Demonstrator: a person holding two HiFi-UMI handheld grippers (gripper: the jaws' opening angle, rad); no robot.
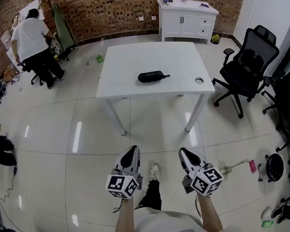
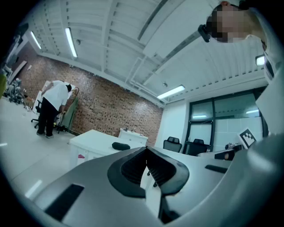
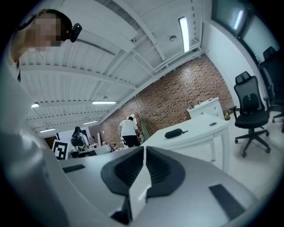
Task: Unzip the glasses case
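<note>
- The glasses case is a black, oblong, rounded pouch. It lies flat near the middle of the white rectangular table, with its long side along the table's near edge.
- A thin short tail sticks out from the right end of the case. I cannot tell if it is the zip pull or a loop.
- A pale mark is on top of the case, but it is too small to read.
- The left gripper has its grey jaws pressed together, with nothing between them.
- The right gripper is also clenched and empty. Both are held low in front of the person, well apart from the table.
- Each gripper carries a cube with black and white square markers. They are patterns, not words.
- A stretch of glossy white tiled floor and the near edge of the table lie between the grippers and the case.
- A small round hole is in the table's near right corner.
- A black office chair stands just beside the table on the right.
- A white cabinet stands against the brick wall behind the table.
- A person in a white shirt and dark trousers bends over at the far left, well apart from the table.
</note>
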